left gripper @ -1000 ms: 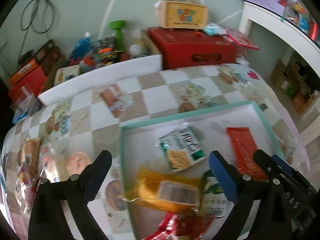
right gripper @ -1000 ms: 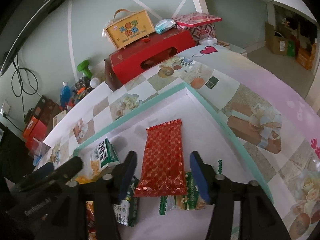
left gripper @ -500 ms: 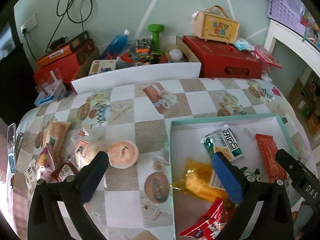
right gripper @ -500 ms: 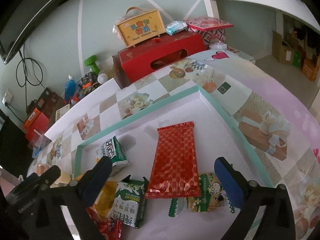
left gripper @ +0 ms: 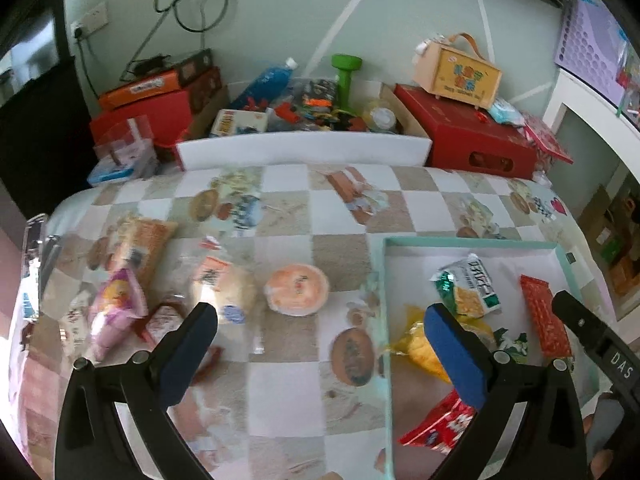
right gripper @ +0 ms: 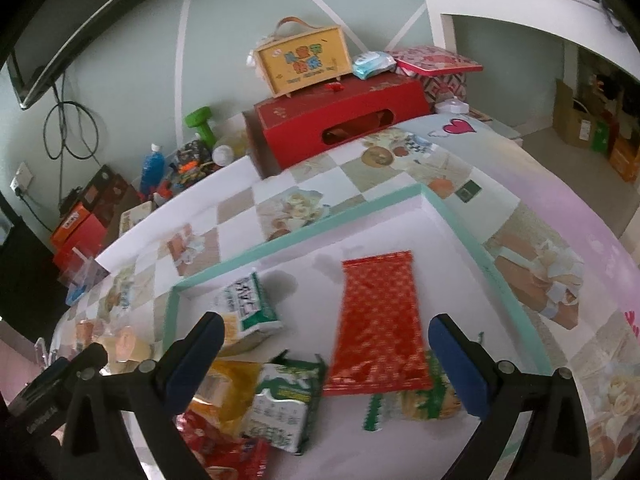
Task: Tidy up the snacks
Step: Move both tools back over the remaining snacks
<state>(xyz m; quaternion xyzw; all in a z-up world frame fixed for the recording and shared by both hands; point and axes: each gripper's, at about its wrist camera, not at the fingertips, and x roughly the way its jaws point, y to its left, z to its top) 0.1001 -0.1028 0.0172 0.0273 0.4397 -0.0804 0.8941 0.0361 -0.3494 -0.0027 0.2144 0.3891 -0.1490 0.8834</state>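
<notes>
Leftward-swung left hand-held gripper (left gripper: 320, 344), wide open, empty, hovers over blurred snacks (left gripper: 120, 296); right hand-held gripper (right gripper: 326, 354), just opened, straddles red packet (right gripper: 378, 324).

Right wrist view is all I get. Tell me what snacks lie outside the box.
Observer: A round orange snack sits on the table, just left of the box.
Operator: Name what lies beyond it.
Observer: A pink packet lies farther left, among other wrapped snacks.
Operator: Report the left claw.
Observer: The left claw has just been opening and is open, with nothing between its fingers. One finger is over the table and the other is over the box.
</notes>
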